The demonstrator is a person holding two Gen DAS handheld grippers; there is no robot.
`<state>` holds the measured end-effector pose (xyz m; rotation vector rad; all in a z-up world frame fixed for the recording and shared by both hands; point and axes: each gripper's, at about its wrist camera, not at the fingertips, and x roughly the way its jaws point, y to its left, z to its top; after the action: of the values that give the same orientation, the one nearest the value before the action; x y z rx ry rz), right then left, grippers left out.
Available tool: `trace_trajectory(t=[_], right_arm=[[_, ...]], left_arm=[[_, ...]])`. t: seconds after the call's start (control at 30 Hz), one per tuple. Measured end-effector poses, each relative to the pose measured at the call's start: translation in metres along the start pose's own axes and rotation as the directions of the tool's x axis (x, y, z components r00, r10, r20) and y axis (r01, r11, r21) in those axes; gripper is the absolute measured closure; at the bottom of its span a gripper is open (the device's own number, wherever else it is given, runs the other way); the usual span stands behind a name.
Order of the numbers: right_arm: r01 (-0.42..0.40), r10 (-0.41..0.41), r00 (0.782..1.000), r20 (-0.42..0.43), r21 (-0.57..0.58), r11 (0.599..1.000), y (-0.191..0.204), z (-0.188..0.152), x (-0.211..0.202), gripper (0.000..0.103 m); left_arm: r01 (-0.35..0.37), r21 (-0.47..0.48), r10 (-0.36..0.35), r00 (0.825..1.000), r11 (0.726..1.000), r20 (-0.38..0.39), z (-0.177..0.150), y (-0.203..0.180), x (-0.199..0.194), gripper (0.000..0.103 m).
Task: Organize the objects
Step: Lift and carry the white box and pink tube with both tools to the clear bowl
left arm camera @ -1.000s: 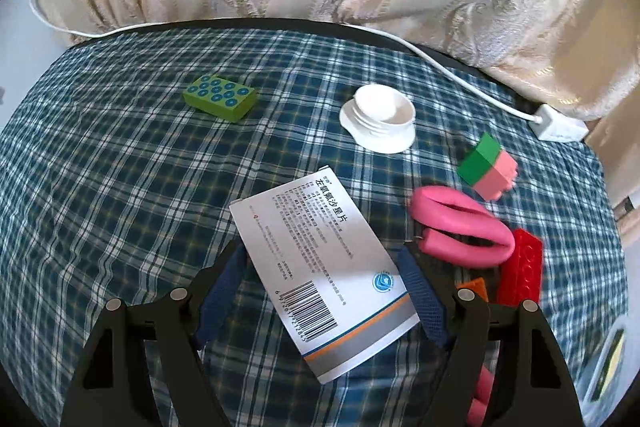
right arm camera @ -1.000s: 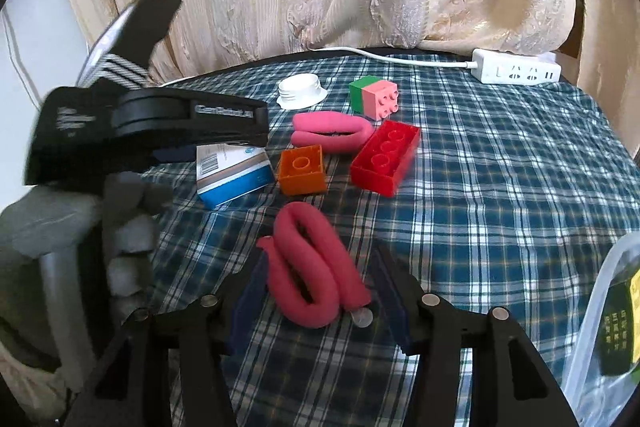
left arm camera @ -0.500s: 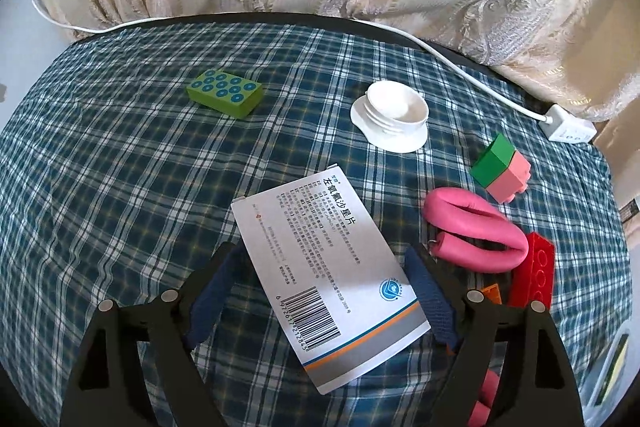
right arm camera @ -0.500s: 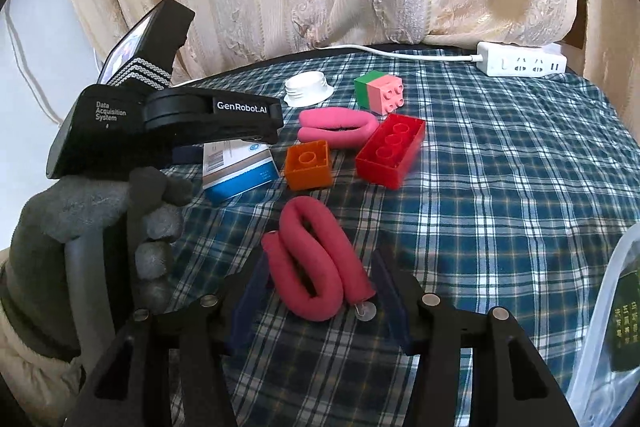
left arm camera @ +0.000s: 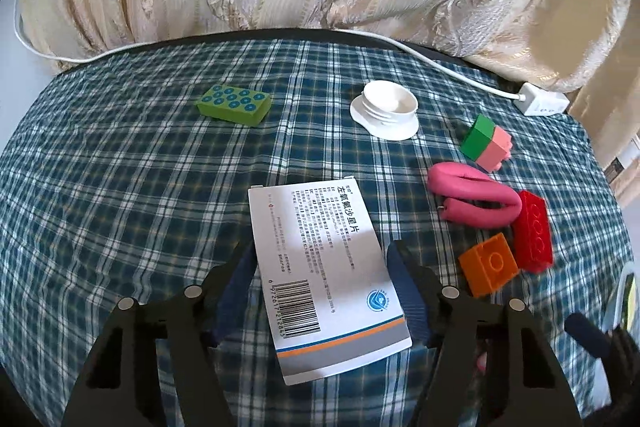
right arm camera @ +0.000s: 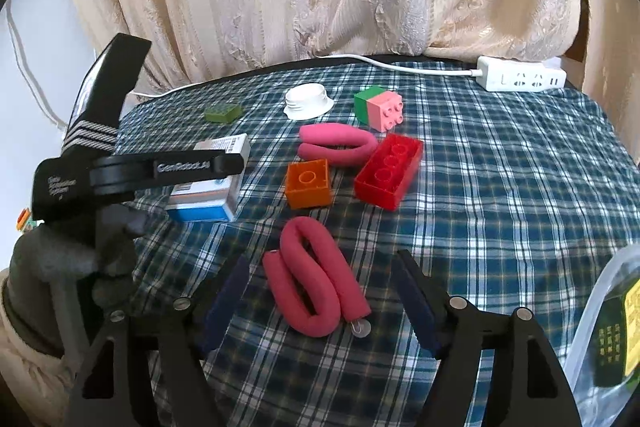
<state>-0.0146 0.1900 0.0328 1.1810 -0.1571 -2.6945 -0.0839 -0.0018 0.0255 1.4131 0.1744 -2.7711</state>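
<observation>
On the checked bench (left arm camera: 120, 187), the medicine box (left arm camera: 324, 275) lies between the closing jaws of the left gripper (left arm camera: 320, 287), long axis running away from them. The right gripper (right arm camera: 320, 291), jaws opening, straddles the untouched dark pink foam roller (right arm camera: 316, 283).
</observation>
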Motion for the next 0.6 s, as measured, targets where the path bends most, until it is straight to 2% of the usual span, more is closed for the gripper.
trace_trajectory(t=[0.23, 0.47, 0.5, 0.57, 0.6], right_arm=[[0.021, -0.023, 0.999, -0.043, -0.054, 0.998, 0.007, 0.002, 0.015, 0.026], [0.063, -0.07, 0.994, -0.078, -0.096, 0.993, 0.012, -0.003, 0.026, 0.026], [0.068, -0.076, 0.994, -0.08, -0.103, 0.992, 0.014, -0.005, 0.027, 0.028], [0.096, -0.106, 0.991, -0.079, -0.125, 0.987, 0.018, -0.006, 0.028, 0.041], [0.1, -0.111, 0.991, -0.077, -0.134, 0.986, 0.02, -0.007, 0.028, 0.044]], left_arm=[[0.019, 0.047, -0.021, 0.999, 0.999, 0.037, -0.003, -0.004, -0.011, 0.035], [0.033, 0.065, -0.035, 0.999, 0.997, 0.028, -0.009, -0.006, -0.011, 0.035], [0.036, 0.067, -0.038, 0.999, 0.997, 0.028, -0.009, -0.007, -0.011, 0.035], [0.042, 0.072, -0.044, 0.999, 0.997, 0.031, -0.009, -0.008, -0.013, 0.035], [0.045, 0.074, -0.048, 0.998, 0.996, 0.033, -0.009, -0.009, -0.014, 0.035]])
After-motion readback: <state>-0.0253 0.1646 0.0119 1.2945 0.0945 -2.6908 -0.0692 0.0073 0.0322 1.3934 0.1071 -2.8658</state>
